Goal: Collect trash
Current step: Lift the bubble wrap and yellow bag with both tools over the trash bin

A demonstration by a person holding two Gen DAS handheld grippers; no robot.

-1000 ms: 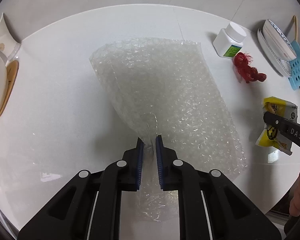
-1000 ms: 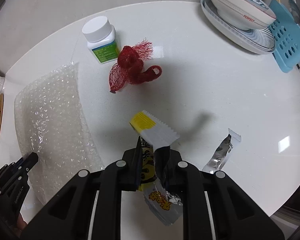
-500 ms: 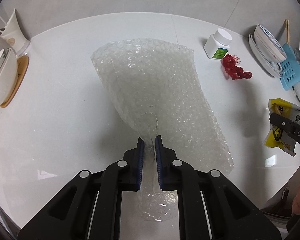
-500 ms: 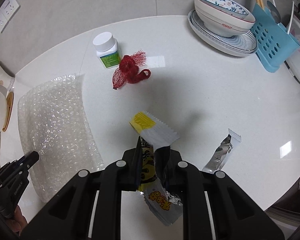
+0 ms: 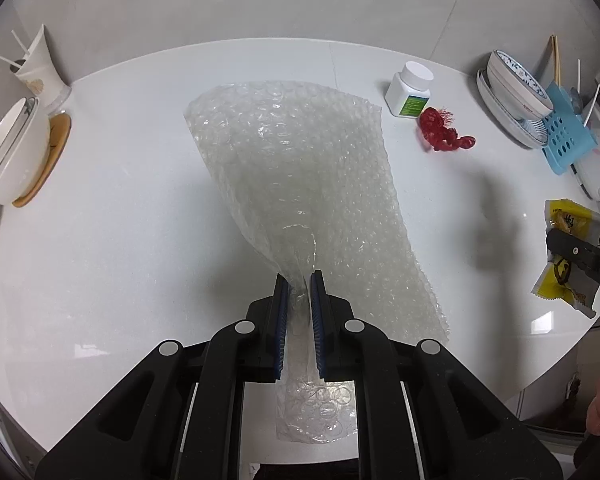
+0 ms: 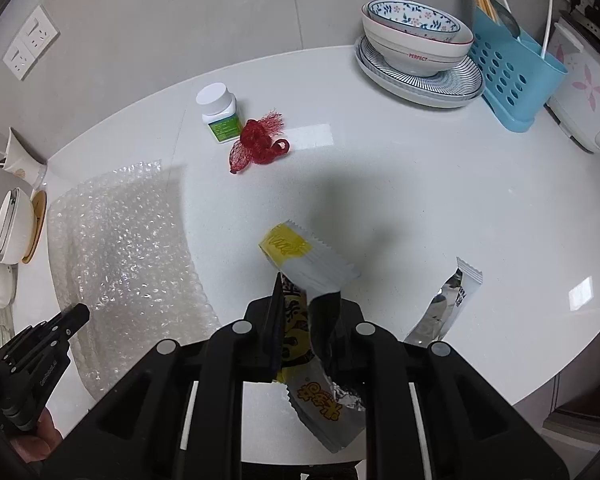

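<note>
The left tongs [image 5: 299, 280] clamp a gathered corner of the clear, featherlight bubble-wrap sheet [image 5: 300, 160], which drapes limply toward the white table [image 5: 120, 220]. The right tongs [image 6: 306, 300] pinch a crinkly, slippery yellow-and-silver snack wrapper [image 6: 300, 252] mid-body.

- The left wrist view looks steeply down along its fingers at the white counter [image 5: 100, 240], from close above.
- The right wrist view does likewise, from further right.
- Both share the bubble wrap [image 5: 300, 184], the white bottle [image 5: 410, 88] and the red net [image 6: 260, 144].
</note>
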